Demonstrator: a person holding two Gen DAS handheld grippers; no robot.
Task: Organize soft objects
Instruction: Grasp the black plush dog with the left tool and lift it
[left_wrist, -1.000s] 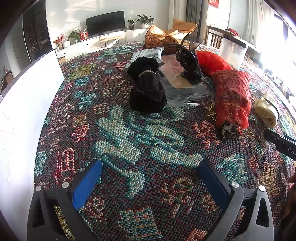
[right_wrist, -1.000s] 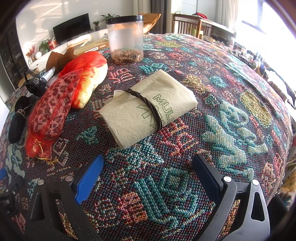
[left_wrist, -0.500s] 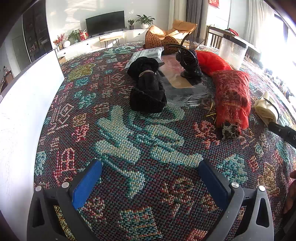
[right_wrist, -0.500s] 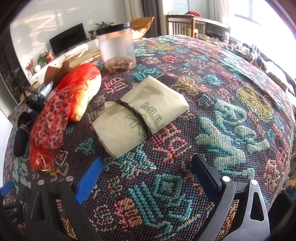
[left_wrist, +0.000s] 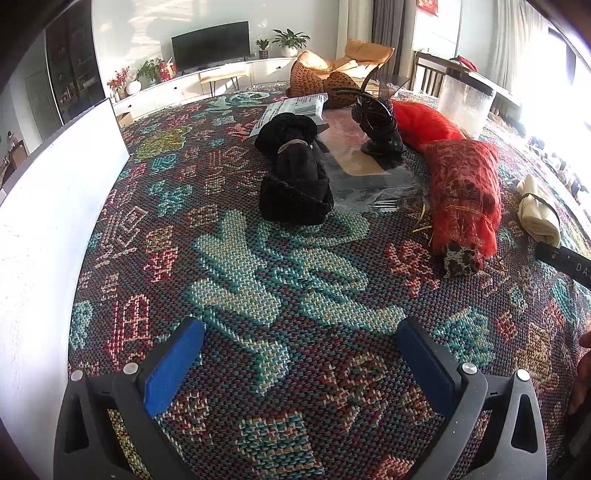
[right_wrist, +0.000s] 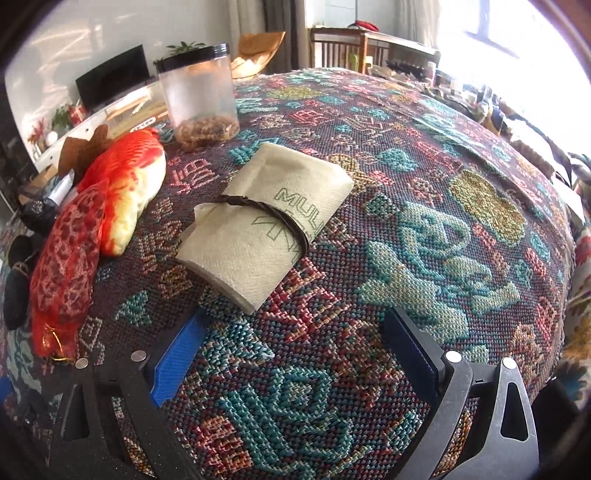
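Note:
A cream cloth roll (right_wrist: 264, 218) tied with a dark band lies just ahead of my right gripper (right_wrist: 291, 350), which is open and empty. The same roll (left_wrist: 537, 214) shows at the far right of the left wrist view. A black knitted bundle (left_wrist: 293, 173) with a band around it lies mid-table, well ahead of my open left gripper (left_wrist: 299, 354). A red patterned scarf roll (left_wrist: 461, 192) (right_wrist: 68, 251) and a red-orange fish plush (right_wrist: 127, 184) (left_wrist: 424, 125) lie between them.
A patterned woven cloth (left_wrist: 258, 277) covers the table. A clear jar with a black lid (right_wrist: 199, 99) stands behind the cream roll. A dark ornament (left_wrist: 378, 125) stands on a plastic sheet (left_wrist: 369, 173). A white board (left_wrist: 48, 206) borders the left side. The right gripper's body (left_wrist: 565, 258) enters at right.
My right gripper has moved closer to the cream roll and tilted, so the roll now sits larger and nearer its fingers. The left gripper has stayed still.

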